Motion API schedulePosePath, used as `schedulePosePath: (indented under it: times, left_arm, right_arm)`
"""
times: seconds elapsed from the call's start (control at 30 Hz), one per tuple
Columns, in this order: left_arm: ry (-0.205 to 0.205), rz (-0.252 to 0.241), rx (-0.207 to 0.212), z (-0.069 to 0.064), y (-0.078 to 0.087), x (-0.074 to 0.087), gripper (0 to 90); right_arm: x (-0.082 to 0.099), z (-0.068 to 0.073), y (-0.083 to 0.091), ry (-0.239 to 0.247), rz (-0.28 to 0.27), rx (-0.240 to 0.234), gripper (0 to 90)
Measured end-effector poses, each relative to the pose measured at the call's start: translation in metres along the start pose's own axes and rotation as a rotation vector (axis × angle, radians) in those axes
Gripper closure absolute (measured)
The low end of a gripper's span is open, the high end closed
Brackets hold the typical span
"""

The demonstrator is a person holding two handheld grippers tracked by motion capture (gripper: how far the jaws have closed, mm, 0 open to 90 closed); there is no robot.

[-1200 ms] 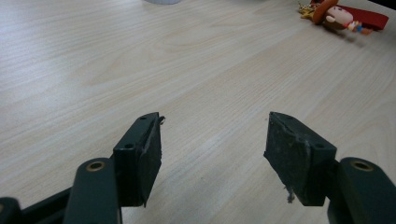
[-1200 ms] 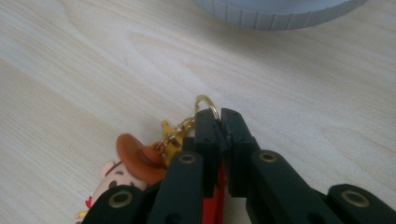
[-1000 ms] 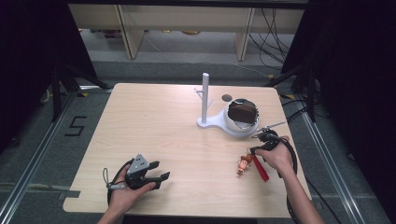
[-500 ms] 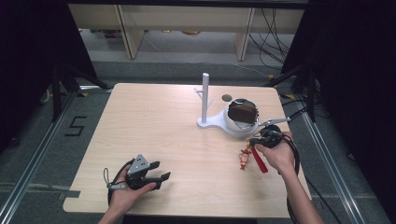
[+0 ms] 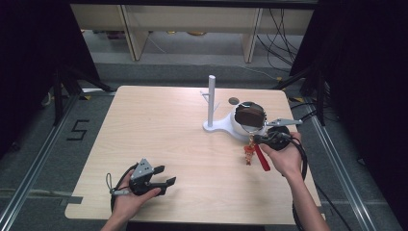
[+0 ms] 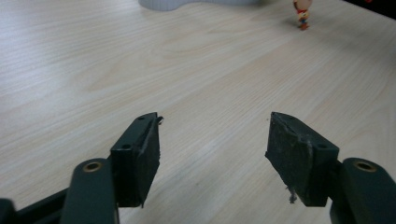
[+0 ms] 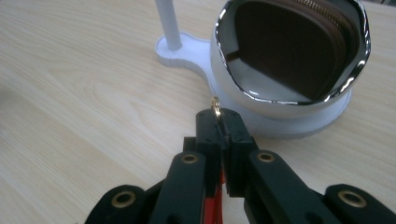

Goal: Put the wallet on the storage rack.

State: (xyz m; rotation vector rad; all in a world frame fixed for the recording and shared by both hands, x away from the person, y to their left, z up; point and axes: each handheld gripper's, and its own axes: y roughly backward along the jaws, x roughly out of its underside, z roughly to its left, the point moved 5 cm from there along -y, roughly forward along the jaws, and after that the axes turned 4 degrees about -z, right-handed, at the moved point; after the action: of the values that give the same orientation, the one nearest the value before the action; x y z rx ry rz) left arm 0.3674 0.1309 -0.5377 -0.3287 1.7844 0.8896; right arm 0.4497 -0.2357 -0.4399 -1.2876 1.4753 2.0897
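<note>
Right gripper view first: our right hand-held gripper is clenched on the keychain's gold ring, just beside the white stand. The charm hangs free over the table, so we judge a swing could snag it or the thin ring could slip. Our right hand is raised; our left hand-held gripper rests low, released, jaws just widened on nothing.

Light wooden tabletop with rounded corners, grey floor around it, a taped "5" beside its left edge, pale shelving behind, cables at right, dark surroundings.
</note>
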Motion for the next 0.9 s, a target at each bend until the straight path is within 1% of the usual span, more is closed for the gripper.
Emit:
schedulePosePath:
  times: [0.03,0.07,0.1,0.13,0.17,0.2,0.27,0.3,0.33,0.37,0.4,0.43,0.47,0.5,0.53,0.57,0.6,0.63,0.67,0.7,0.73,0.77,0.8,0.83,0.87,0.9]
  left_arm:
    - [0.005,-0.013,0.014,-0.001,0.0,-0.002,32.3]
    - [0.017,-0.03,0.02,-0.004,0.0,-0.006,30.8]
    - [0.007,-0.038,0.019,-0.005,0.0,-0.008,30.0]
    - [0.004,-0.05,0.027,-0.008,0.0,-0.012,29.4]
    - [-0.004,-0.056,0.044,-0.01,-0.001,-0.015,29.2]
    - [-0.012,-0.057,0.048,-0.012,-0.001,-0.019,29.0]
    - [-0.02,-0.073,0.074,-0.017,-0.004,-0.026,28.7]
    - [-0.037,-0.066,0.072,-0.019,-0.005,-0.03,28.8]
    - [-0.05,-0.07,0.089,-0.023,-0.008,-0.037,28.8]
    - [-0.065,-0.073,0.107,-0.026,-0.009,-0.042,28.9]
    - [-0.078,-0.072,0.108,-0.028,-0.01,-0.047,29.0]
    - [-0.082,-0.082,0.126,-0.031,-0.012,-0.054,29.2]
    - [-0.081,-0.092,0.14,-0.035,-0.014,-0.061,29.6]
    - [-0.087,-0.097,0.155,-0.039,-0.016,-0.067,30.0]
    - [-0.095,-0.107,0.178,-0.042,-0.019,-0.073,30.0]
    - [-0.097,-0.1,0.182,-0.045,-0.022,-0.078,30.2]
    - [-0.099,-0.107,0.203,-0.049,-0.026,-0.084,30.2]
    - [-0.105,-0.1,0.205,-0.051,-0.028,-0.087,30.2]
    - [-0.101,-0.103,0.221,-0.054,-0.032,-0.092,30.4]
    - [-0.104,-0.106,0.233,-0.057,-0.037,-0.097,30.5]
    - [-0.101,-0.105,0.235,-0.06,-0.04,-0.1,30.8]
    - [-0.104,-0.107,0.24,-0.062,-0.043,-0.103,31.0]
    - [-0.106,-0.11,0.246,-0.064,-0.046,-0.105,31.4]
    - [-0.111,-0.106,0.248,-0.066,-0.05,-0.107,31.4]
    - [-0.117,-0.11,0.253,-0.069,-0.055,-0.11,32.0]
    - [-0.117,-0.111,0.252,-0.07,-0.058,-0.111,32.0]
  right_arm:
    - [0.0,0.0,0.0,0.0,0.0,0.0,87.9]
    - [-0.001,0.003,0.0,-0.011,-0.014,-0.011,87.9]
    - [-0.003,0.005,0.002,-0.006,-0.024,-0.012,87.9]
    - [-0.004,0.006,0.003,0.003,-0.032,-0.011,87.9]
    - [-0.006,0.008,0.003,0.008,-0.053,-0.017,87.9]
    - [-0.007,0.01,0.004,0.007,-0.057,-0.016,87.9]
    - [-0.009,0.014,0.005,0.011,-0.077,-0.022,87.9]
    - [-0.011,0.016,0.005,0.014,-0.088,-0.021,87.9]
    - [-0.012,0.02,0.005,-0.001,-0.094,-0.029,87.9]
    - [-0.015,0.021,0.004,0.023,-0.114,-0.039,87.9]
    - [-0.016,0.027,0.004,-0.005,-0.111,-0.042,87.9]
    - [-0.017,0.028,0.003,0.005,-0.117,-0.049,87.9]
    - [-0.019,0.028,0.003,0.026,-0.118,-0.047,87.9]
    - [-0.021,0.035,0.001,0.018,-0.129,-0.074,87.9]
    - [-0.021,0.035,0.001,0.018,-0.129,-0.074,87.9]
    - [-0.022,0.035,0.001,0.034,-0.124,-0.069,87.9]
    - [-0.022,0.039,0.0,0.024,-0.123,-0.074,87.9]
    - [-0.024,0.042,-0.002,0.037,-0.135,-0.083,87.9]
    - [-0.024,0.042,-0.002,0.053,-0.132,-0.078,87.9]
    - [-0.026,0.046,-0.002,0.046,-0.128,-0.085,87.9]
    - [-0.028,0.049,-0.005,0.052,-0.144,-0.098,87.9]
    - [-0.028,0.052,-0.005,0.042,-0.136,-0.096,87.9]
    - [-0.03,0.055,-0.006,0.043,-0.134,-0.103,87.9]
    - [-0.03,0.055,-0.006,0.043,-0.134,-0.103,87.9]
    - [-0.033,0.059,-0.007,0.053,-0.139,-0.115,87.9]
    - [-0.033,0.059,-0.007,0.053,-0.139,-0.115,87.9]
